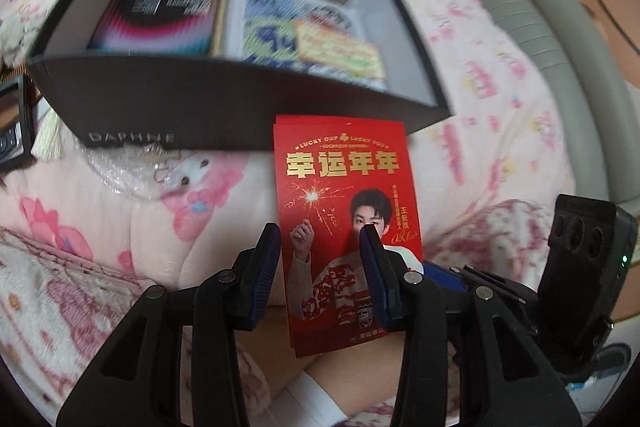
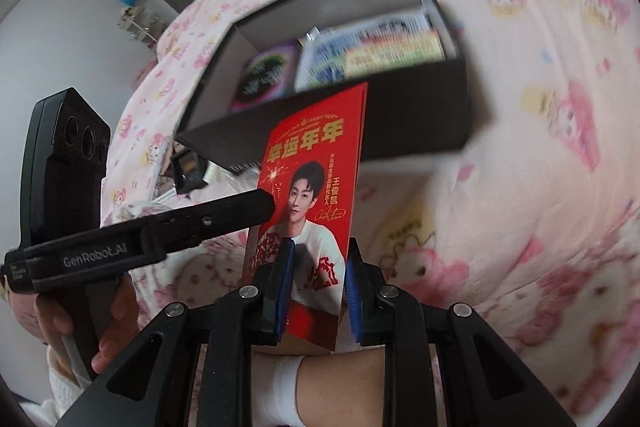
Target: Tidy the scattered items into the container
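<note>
A red card (image 1: 344, 187) printed with gold characters and a young man stands upright between both grippers, also in the right wrist view (image 2: 316, 195). My left gripper (image 1: 320, 239) has its jaws either side of the card with clear gaps. My right gripper (image 2: 320, 255) grips the card's lower edge between its blue pads (image 2: 285, 267). The dark open box (image 1: 224, 107) lies just beyond the card, holding a rainbow-edged black booklet (image 1: 160, 7) and a blue-white packet with a yellow card (image 1: 312, 39). The box also shows in the right wrist view (image 2: 416, 115).
Everything sits on a pink cartoon-print quilt (image 1: 480, 67). Crinkled clear plastic (image 1: 120, 171) and a small black framed object (image 1: 16, 123) lie left of the box. A grey padded bed edge (image 1: 532, 27) curves at the right. My leg (image 2: 340, 379) is below the grippers.
</note>
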Demonstrator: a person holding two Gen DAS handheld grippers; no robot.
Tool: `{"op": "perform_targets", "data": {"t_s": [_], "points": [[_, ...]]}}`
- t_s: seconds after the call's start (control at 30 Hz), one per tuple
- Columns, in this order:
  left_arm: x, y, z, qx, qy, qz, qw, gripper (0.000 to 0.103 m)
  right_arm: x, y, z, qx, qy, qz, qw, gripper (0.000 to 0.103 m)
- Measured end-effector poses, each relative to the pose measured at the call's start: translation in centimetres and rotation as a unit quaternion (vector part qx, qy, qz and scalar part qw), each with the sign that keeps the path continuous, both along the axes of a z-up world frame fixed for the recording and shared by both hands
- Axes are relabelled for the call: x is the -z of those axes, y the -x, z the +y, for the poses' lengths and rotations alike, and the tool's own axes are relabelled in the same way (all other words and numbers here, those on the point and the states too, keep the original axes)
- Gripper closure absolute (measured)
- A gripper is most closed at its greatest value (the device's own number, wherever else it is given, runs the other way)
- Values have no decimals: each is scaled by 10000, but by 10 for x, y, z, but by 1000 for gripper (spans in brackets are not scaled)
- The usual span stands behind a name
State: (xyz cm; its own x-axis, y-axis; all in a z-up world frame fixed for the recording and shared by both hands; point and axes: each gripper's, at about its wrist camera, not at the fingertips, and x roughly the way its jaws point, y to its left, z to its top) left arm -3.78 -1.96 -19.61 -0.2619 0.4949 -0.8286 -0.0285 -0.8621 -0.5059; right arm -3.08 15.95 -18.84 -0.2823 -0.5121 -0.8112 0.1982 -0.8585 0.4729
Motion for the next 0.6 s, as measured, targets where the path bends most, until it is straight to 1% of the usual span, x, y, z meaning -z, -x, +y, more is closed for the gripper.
{"op": "perform_targets", "data": {"t_s": [0.17, 0.27, 0.37, 0.47, 0.53, 0.6], "points": [[21, 10, 0, -58, 139, -301, 9994, 63, 29, 13, -8, 15, -157, -428, 9990, 81], [26, 12, 0, -46, 326, -290, 9990, 63, 32, 16, -13, -48, -208, -416, 9989, 81], [24, 13, -4, -144, 389, -221, 9989, 63, 31, 19, -13, 8, -248, -383, 9990, 81], [25, 18, -9, -233, 449, -213, 9985, 63, 31, 28, -14, 91, -473, -274, 9985, 81], [29, 21, -10, -242, 510, -237, 9981, 63, 36, 35, -17, 131, -632, -328, 9974, 81], [36, 25, -11, -251, 514, -366, 9977, 62, 44, 39, -20, 135, -723, -446, 9963, 81]]}}
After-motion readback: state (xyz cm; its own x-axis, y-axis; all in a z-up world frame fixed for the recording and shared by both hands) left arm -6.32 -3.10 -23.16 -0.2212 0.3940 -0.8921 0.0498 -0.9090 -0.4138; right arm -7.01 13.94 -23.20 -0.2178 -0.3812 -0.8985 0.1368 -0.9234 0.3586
